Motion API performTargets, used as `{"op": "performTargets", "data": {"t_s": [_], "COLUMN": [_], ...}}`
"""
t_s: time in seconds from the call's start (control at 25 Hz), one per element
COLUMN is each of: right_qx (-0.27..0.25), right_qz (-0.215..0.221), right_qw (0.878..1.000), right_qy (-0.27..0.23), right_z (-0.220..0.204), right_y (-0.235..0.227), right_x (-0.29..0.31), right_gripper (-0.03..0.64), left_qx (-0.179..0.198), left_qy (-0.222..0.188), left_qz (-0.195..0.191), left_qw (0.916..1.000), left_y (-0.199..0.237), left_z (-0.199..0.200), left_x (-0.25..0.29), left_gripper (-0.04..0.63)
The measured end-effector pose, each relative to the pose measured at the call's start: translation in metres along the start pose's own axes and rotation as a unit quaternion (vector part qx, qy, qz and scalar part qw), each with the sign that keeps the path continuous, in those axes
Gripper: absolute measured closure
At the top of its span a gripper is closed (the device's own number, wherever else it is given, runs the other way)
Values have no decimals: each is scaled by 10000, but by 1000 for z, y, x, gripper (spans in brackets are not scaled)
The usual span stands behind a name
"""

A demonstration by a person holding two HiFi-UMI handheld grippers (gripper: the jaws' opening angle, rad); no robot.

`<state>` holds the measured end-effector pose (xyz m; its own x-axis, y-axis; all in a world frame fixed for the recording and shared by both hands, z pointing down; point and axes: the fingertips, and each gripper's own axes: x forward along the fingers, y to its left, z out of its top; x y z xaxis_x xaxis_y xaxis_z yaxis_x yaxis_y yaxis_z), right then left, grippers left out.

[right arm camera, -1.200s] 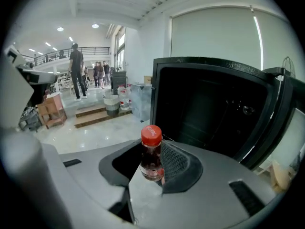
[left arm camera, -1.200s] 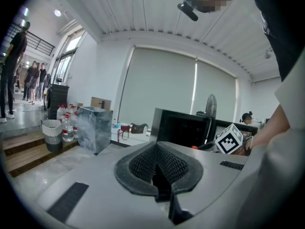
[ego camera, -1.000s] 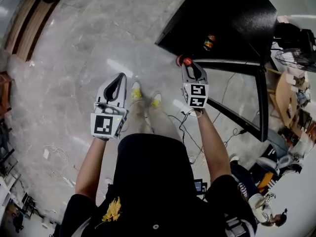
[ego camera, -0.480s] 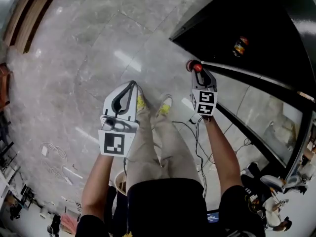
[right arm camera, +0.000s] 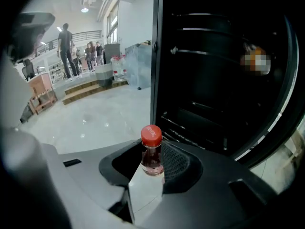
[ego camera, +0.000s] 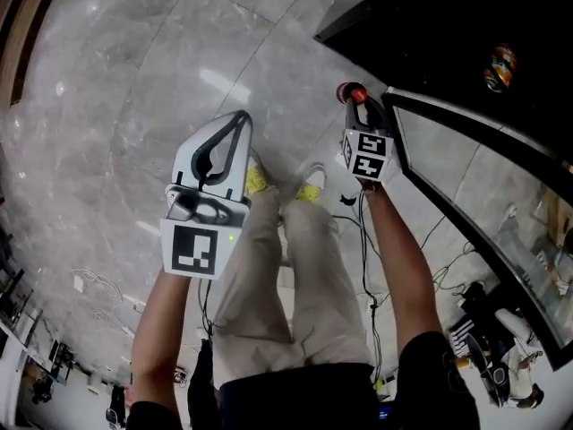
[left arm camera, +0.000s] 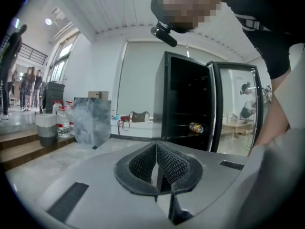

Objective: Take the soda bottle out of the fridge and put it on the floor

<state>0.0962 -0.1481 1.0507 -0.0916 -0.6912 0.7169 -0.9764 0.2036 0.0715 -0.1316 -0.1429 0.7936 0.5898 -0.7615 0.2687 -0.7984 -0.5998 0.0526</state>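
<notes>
The soda bottle (right arm camera: 152, 152), clear with a red cap (ego camera: 356, 94), stands upright between the jaws of my right gripper (right arm camera: 153, 162), which is shut on its neck. In the head view the right gripper (ego camera: 359, 107) hangs low over the grey marble floor (ego camera: 134, 106), just in front of the open black fridge (ego camera: 439, 16). My left gripper (ego camera: 238, 122) is beside it to the left, over the person's shoes. Its jaws (left arm camera: 156, 163) are shut with nothing between them.
The fridge's glass door (ego camera: 483, 195) stands open at the right, close to the right arm. One can (ego camera: 501, 66) lies on a fridge shelf. Cables trail on the floor behind the feet. A grey box (left arm camera: 91, 120), water bottles and a bin stand far off left.
Both grippers have sunk toward the floor as the person crouched. The bottle stays held in the right gripper, and the fridge front has drawn nearer.
</notes>
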Motion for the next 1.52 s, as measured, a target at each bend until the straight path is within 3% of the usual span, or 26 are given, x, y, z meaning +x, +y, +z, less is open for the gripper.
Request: {"op": "performTargets", "data": {"t_s": [0.2, 0.44, 0.6, 0.8, 0.84, 0.92, 1.08, 1.12, 1.32, 1.36, 1.48, 1.52], "right_qx": [187, 300, 246, 73, 62, 78, -88, -84, 284, 343, 499, 550], "right_qz": [-178, -266, -205, -98, -40, 68, 118, 97, 122, 146, 194, 247], "right_qw": [9992, 9960, 9932, 9881, 9871, 9852, 9841, 9849, 9906, 9922, 9964, 9970], "right_qy": [307, 802, 1123, 1535, 1602, 1714, 1771, 1728, 1336, 1192, 650, 475], "right_z": [-81, -167, -196, -200, -199, -195, -164, -150, -55, -28, 56, 78], "right_y": [6, 13, 23, 32, 34, 36, 28, 25, 2, -5, -20, -20], "right_x": [86, 157, 180, 178, 176, 167, 119, 99, -56, -95, -209, -245], "right_gripper": [503, 505, 505, 496, 487, 397, 380, 386, 536, 558, 614, 619], "left_qx": [-26, -210, -251, -306, -327, -351, -285, -260, -297, -146, 945, 1068], "left_qy": [85, 287, 318, 265, 247, 207, 192, 189, 113, 131, 275, 204], "left_qz": [-143, -238, -264, -334, -330, -313, -298, -302, -244, -296, -636, -635], "left_qw": [9999, 9991, 9988, 9986, 9986, 9987, 9990, 9990, 9992, 9994, 9931, 9920], "left_y": [19, 32, 37, 32, 31, 28, 17, 12, -34, -49, -88, -99], "left_z": [-75, -136, -148, -133, -127, -114, -74, -59, 54, 82, 166, 194], "left_x": [24, 27, 32, 30, 29, 28, 20, 15, -27, -36, -65, -74], "left_gripper": [575, 575, 575, 575, 575, 575, 575, 575, 575, 575, 575, 575]}}
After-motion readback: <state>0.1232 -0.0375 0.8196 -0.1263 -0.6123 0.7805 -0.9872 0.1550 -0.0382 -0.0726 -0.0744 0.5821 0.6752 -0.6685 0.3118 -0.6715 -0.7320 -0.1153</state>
